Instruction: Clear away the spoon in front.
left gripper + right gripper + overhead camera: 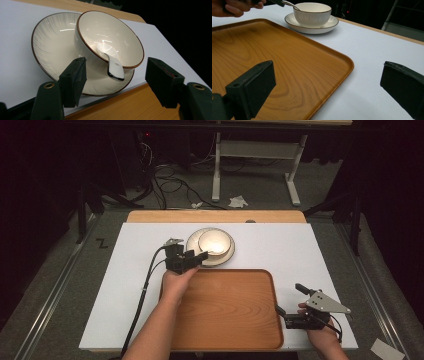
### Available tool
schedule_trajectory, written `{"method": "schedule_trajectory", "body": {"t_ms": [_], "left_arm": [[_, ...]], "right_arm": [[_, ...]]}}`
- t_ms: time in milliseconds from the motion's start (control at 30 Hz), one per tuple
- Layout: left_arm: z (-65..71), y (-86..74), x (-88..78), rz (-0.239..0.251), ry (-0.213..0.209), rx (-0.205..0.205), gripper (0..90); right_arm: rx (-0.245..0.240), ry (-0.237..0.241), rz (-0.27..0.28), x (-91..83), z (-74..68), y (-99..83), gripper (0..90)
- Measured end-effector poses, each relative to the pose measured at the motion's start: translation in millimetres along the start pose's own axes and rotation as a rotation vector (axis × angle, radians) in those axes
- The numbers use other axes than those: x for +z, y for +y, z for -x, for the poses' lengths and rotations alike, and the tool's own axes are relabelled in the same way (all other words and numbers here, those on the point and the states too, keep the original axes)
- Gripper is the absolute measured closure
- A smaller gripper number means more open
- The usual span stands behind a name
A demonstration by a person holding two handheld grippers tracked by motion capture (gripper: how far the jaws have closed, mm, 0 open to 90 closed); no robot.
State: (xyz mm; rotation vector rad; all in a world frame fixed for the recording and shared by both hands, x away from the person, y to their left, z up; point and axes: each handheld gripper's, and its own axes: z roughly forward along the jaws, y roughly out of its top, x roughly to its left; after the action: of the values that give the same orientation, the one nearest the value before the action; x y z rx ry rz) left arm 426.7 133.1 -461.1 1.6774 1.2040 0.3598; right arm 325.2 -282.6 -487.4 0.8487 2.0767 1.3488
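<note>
Clearly, left tongs [196, 258], jaws apart, hover at seven o'clock of the cream brown-rimmed ceramic bowl [110, 37]; a careless closure could flip its white spoon [113, 66]; right tongs [290, 301] gape idle.

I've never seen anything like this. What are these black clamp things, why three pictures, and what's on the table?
A person holds a two-jaw hand gripper in each hand. One picture looks down from above; the others come from cameras riding on each gripper, so black jaws rise at the bottom. The left gripper, jaws open, reaches toward a spoon in a white bowl on a saucer. The right gripper, also open and holding nothing, waits beside a bare wooden tray. All sits on a white table.
</note>
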Motion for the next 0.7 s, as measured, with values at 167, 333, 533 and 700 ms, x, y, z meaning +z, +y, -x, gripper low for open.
{"method": "schedule_trajectory", "body": {"t_ms": [167, 333, 533, 700], "left_arm": [[-3.6, 0.5, 10.6, -0.006, -0.023, -0.066, 46.0], [-12.1, 3.2, 22.0, -0.013, -0.065, -0.164, 55.4], [-17.2, 5.1, 30.0, -0.024, -0.089, -0.232, 66.1], [-19.0, 5.2, 31.9, -0.039, -0.087, -0.255, 74.2]], "right_arm": [[-0.009, 0.0, -0.003, 0.2, 0.4, -0.1, 0.9], [0.0, -0.002, 0.001, -0.3, 1.3, -0.5, 0.9], [-0.008, 0.002, 0.001, 0.0, 1.7, -0.5, 0.9], [-0.006, 0.003, -0.002, -0.1, 1.2, -0.4, 0.9]]}}
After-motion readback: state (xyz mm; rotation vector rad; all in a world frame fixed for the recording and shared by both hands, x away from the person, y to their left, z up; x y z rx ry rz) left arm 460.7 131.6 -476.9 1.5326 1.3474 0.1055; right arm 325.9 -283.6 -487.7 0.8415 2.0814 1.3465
